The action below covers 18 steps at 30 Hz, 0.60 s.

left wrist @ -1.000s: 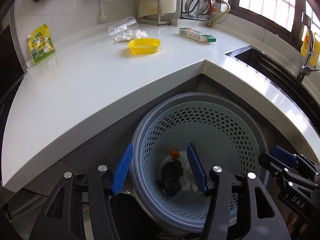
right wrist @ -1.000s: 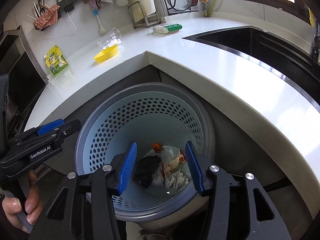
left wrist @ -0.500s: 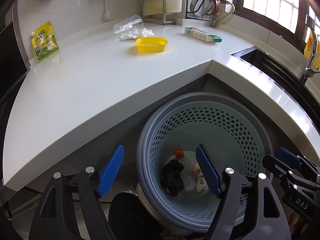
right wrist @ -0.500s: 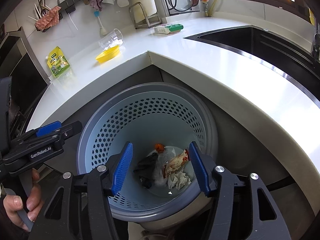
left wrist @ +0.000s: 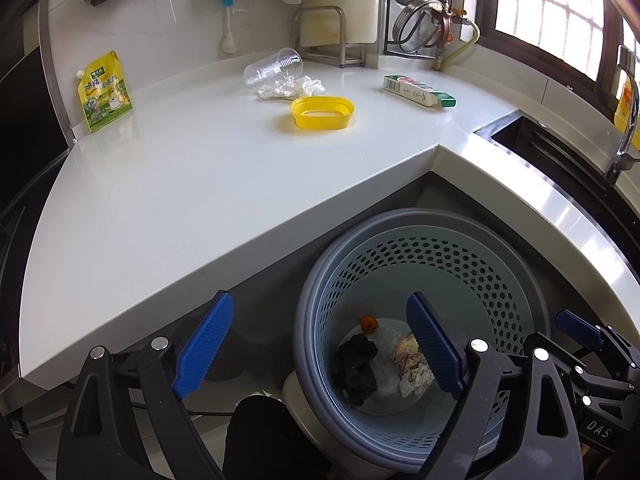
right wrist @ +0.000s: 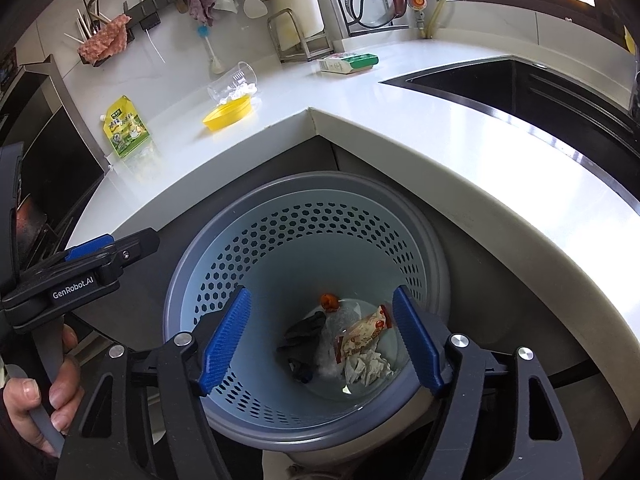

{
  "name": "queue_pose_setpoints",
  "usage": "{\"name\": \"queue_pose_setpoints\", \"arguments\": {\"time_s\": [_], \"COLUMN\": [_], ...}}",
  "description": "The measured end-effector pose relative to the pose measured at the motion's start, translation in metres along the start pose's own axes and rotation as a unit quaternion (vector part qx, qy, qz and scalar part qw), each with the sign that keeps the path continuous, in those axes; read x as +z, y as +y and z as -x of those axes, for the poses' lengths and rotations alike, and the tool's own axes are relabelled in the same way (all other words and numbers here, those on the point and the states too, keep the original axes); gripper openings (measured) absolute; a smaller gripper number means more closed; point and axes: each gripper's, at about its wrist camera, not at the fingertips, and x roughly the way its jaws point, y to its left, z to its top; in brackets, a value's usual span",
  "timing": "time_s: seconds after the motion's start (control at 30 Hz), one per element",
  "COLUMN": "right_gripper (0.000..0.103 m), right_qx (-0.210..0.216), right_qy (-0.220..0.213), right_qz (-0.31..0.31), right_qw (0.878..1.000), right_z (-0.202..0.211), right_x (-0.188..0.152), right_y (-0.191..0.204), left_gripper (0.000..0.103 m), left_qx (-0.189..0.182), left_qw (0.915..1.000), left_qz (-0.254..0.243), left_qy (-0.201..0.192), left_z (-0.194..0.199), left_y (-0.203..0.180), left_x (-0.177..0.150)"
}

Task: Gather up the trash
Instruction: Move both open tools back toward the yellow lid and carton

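Both grippers were hanging over the bin when I checked. My right gripper [right wrist: 320, 340] had its jaws still opening, nothing between the blue pads, just pointing down into the perforated grey-blue trash basket [right wrist: 424, 248]. Left gripper [left wrist: 320, 344] was the same deal, jaws spreading wide and empty, sitting a bit off to the basket's left side so only one finger was over the opening.

Down at the bottom of the basket I could see a dark crumpled thing [right wrist: 302, 334], a snack wrapper [right wrist: 362, 334], a wad of white tissue [right wrist: 370, 368] and a small orange bit [right wrist: 329, 301].

Further out on the white counter [left wrist: 200, 184] there was more trash: a yellow tub [left wrist: 323, 113], a clear plastic cup [left wrist: 273, 67] tipped on its side touching some crumpled tissue [left wrist: 291, 87], a green-and-white carton [left wrist: 418, 91] lying flat, and a yellow-green pouch [left wrist: 104, 91] propped at the back left.
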Motion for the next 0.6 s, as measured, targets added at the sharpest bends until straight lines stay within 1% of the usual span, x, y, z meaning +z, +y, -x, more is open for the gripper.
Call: {"name": "queue_pose_setpoints", "arguments": {"time_s": [0.17,0.4,0.6], "right_gripper": [0.076,0.078,0.078], "right_qx": [-0.005,-0.011,-0.013], "right_qy": [-0.013,-0.038,-0.045], "right_qz": [0.0,0.013,0.015], "right_qw": [1.0,0.999,0.999], "right_z": [0.003,0.008,0.0], "right_x": [0.006,0.026,0.043], "right_y": [0.0,0.0,-0.006], "left_gripper": [0.093,0.094,0.094], "left_qx": [0.003,0.008,0.01], "left_qw": [0.9999,0.9996,0.9995], "left_qz": [0.003,0.009,0.01], "left_qy": [-0.012,-0.026,-0.028], "left_z": [0.006,0.008,0.0], "left_y": [0.004,0.01,0.011], "left_x": [0.006,0.023,0.041]}}
